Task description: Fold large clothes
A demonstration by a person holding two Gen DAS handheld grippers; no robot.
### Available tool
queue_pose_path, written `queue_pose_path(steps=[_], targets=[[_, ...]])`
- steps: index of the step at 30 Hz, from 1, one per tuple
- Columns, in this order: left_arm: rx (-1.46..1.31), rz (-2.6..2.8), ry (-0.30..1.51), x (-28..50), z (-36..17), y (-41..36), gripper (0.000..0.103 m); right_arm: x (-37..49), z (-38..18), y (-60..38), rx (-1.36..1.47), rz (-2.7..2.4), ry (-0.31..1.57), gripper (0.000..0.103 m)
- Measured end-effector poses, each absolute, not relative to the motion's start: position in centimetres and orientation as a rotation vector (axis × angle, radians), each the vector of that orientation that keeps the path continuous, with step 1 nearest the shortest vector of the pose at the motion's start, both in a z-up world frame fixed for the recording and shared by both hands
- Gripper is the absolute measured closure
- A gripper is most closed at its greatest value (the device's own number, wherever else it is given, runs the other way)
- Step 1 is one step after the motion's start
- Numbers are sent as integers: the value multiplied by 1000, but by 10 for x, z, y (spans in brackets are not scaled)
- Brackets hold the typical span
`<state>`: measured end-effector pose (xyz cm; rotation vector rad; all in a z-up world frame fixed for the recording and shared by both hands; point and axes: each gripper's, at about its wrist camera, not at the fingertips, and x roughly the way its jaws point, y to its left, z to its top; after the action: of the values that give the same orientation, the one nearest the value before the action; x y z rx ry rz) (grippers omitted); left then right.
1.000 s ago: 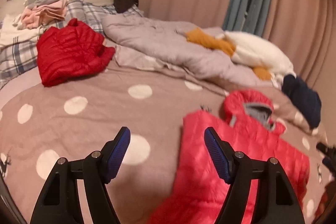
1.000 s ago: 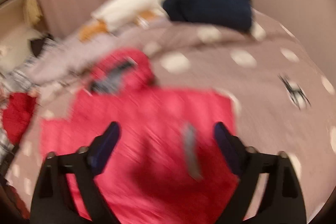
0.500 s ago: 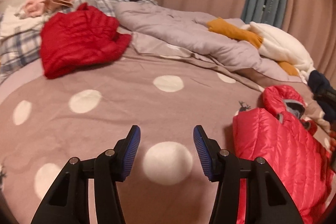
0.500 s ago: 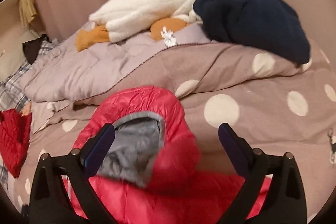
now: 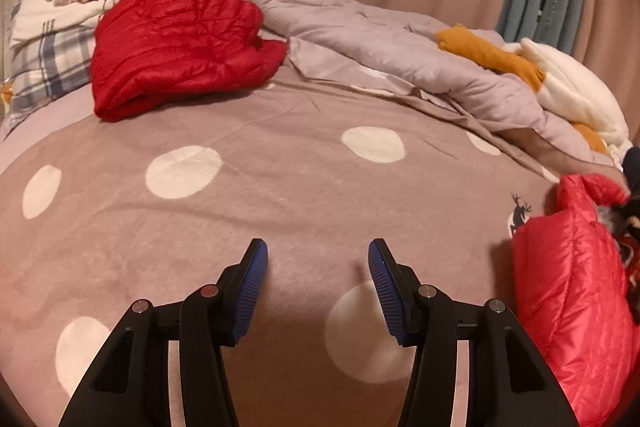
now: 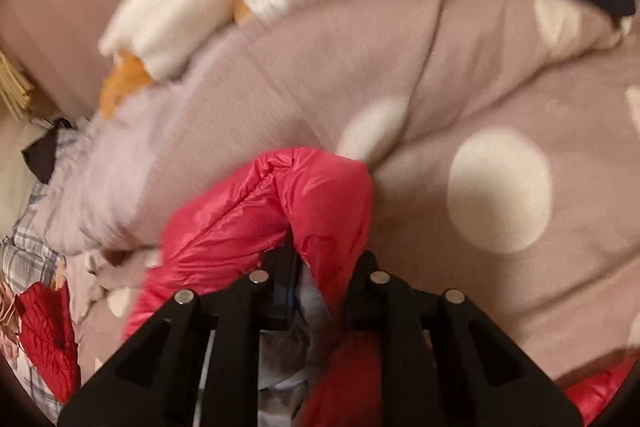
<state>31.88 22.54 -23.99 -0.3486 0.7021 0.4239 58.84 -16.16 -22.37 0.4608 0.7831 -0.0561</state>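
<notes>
My right tongs [image 6: 316, 291] have just closed and now clamp the hood of the pink-red puffer jacket [image 6: 280, 203], which lies on the dotted bedspread [image 6: 500, 187]. My left tongs [image 5: 318, 267] hang partly apart over bare bedspread with nothing between them, the jacket at their right. A darker red jacket [image 5: 172, 47] lies folded far left.

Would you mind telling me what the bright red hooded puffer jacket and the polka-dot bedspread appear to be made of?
Bright red hooded puffer jacket: probably thin nylon or polyester shell over padding; it is glossy, with stitched, puffy channels. Mauve polka-dot bedspread: seemingly soft brushed cotton or fleece; it is matte, with a faintly fuzzy surface.
</notes>
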Motion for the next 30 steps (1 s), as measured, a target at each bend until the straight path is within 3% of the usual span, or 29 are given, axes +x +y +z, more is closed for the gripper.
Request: queue_pose_path(steps=[5, 10, 13, 14, 15, 17, 19, 24, 25, 26, 27, 28, 29, 30], targets=[[-318, 427, 644, 303, -208, 209, 50, 514, -139, -156, 416, 108, 609, 88], [-328, 370, 614, 291, -181, 183, 50, 397, -119, -158, 327, 247, 528, 85], [-341, 307, 620, 293, -173, 165, 46, 346, -145, -166, 369, 275, 612, 68], [-359, 270, 639, 295, -172, 158, 43, 337, -154, -169, 417, 269, 640, 43], [-385, 230, 651, 297, -171, 152, 34, 328, -163, -175, 482, 267, 663, 30], [-448, 151, 646, 297, -169, 144, 20, 317, -174, -188, 610, 257, 685, 29], [-550, 56, 624, 301, -169, 137, 13, 317, -178, -192, 677, 247, 685, 27], [-647, -228, 768, 350, -190, 93, 12, 326, -182, -175, 658, 249, 753, 27], [-650, -240, 842, 361, -200, 82, 14, 334, -188, -166, 634, 229, 789, 28], [-682, -255, 923, 375, -216, 70, 25, 339, -195, -161, 615, 214, 818, 29], [-702, -274, 945, 382, -226, 63, 32, 345, -202, -160, 604, 218, 840, 38], [-684, -290, 955, 388, -233, 53, 50, 350, -212, -158, 595, 222, 865, 47], [-632, -295, 956, 392, -235, 43, 75, 355, -219, -156, 593, 209, 885, 66], [-558, -288, 955, 393, -235, 34, 80, 359, -225, -157, 584, 195, 902, 87]])
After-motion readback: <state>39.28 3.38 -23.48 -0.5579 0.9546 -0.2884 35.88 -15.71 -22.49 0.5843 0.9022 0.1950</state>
